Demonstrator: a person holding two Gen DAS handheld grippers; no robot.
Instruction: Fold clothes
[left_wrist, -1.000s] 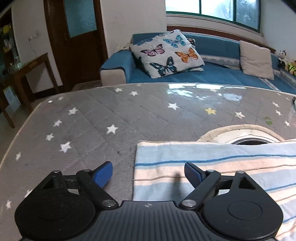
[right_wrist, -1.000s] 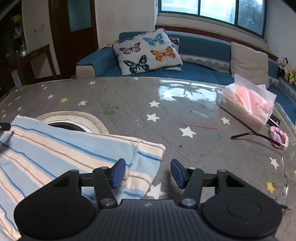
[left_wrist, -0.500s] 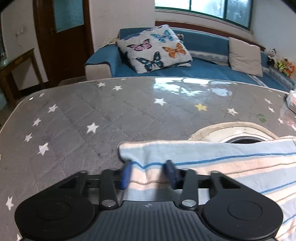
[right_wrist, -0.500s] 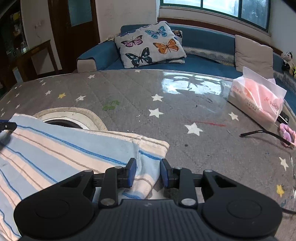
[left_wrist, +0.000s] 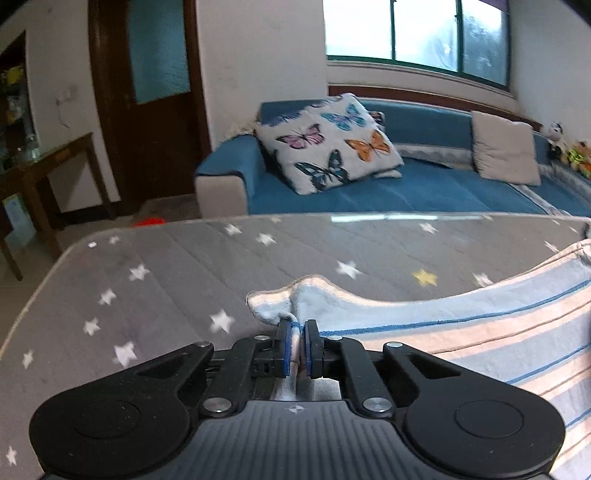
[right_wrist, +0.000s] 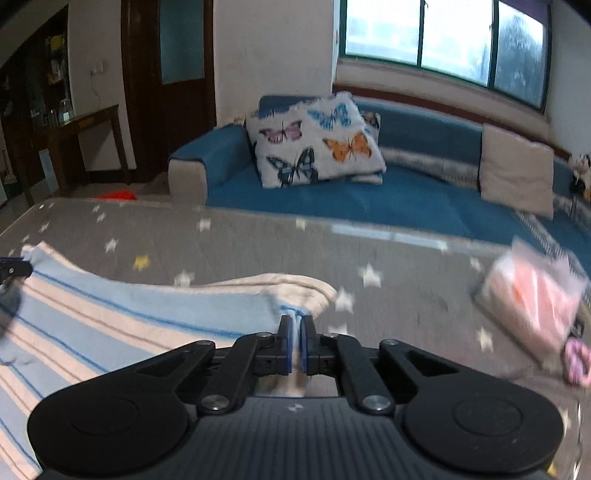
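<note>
A striped garment (left_wrist: 461, 325) in light blue, cream and thin blue lines lies on the grey star-patterned table (left_wrist: 166, 280). My left gripper (left_wrist: 296, 328) is shut on its left far corner, which is lifted off the table. My right gripper (right_wrist: 295, 325) is shut on the garment's right far corner (right_wrist: 295, 291), also raised. The cloth (right_wrist: 129, 325) hangs stretched between the two grippers. The left gripper's tip shows at the left edge of the right wrist view (right_wrist: 11, 267).
A pink tissue pack (right_wrist: 532, 299) and a pink hair tie (right_wrist: 578, 360) lie on the table's right side. A blue sofa (left_wrist: 424, 184) with a butterfly cushion (left_wrist: 328, 140) stands behind the table. A wooden side table (left_wrist: 40, 173) is at far left.
Both grippers went from open to shut on the garment's far corners and lifted them. The views rose and tilted up, and the round opening under the cloth is now hidden.
</note>
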